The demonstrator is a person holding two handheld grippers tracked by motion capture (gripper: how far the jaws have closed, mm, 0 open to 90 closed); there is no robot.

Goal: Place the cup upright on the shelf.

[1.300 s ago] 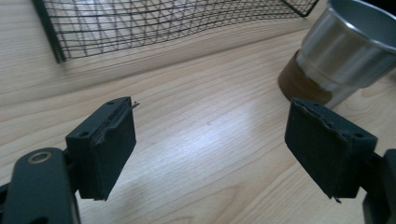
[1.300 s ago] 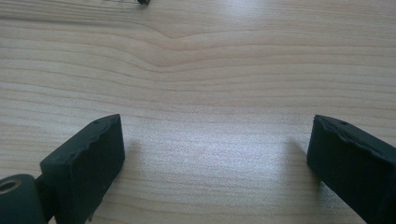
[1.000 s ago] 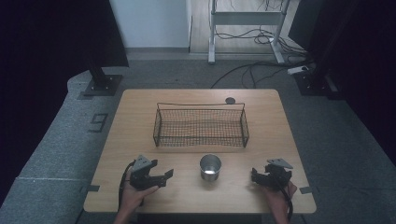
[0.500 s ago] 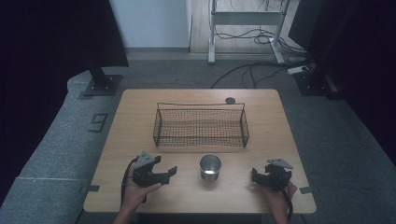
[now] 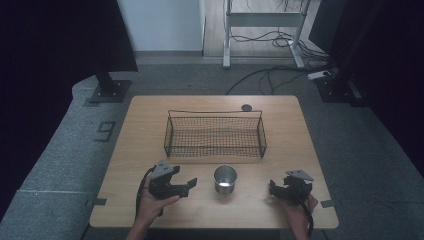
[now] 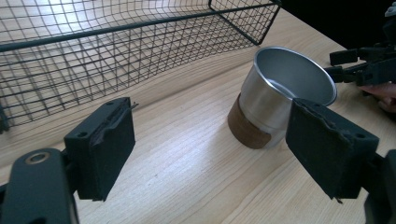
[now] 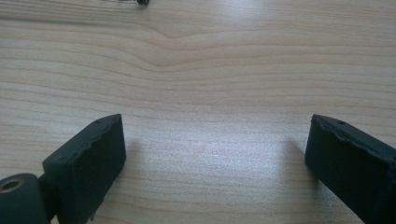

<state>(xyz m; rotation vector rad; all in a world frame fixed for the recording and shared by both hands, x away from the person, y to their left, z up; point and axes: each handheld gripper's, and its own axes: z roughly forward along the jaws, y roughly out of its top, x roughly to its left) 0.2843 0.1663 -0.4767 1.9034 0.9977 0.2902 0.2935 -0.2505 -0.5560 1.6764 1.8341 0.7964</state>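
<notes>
The steel cup [image 5: 225,179] stands upright on the tabletop [image 5: 150,125] just right of the left claw [image 5: 189,184], nearer it than the right claw [image 5: 274,188]; both claws gape empty.

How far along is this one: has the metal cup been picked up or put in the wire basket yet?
Nothing looks done: the metal cup stands upright on the table, in front of the empty wire basket. In hand: the left gripper points at the cup with open jaws, nothing between them. The right gripper waits open over bare wood. Grasping and any placing remain.
</notes>
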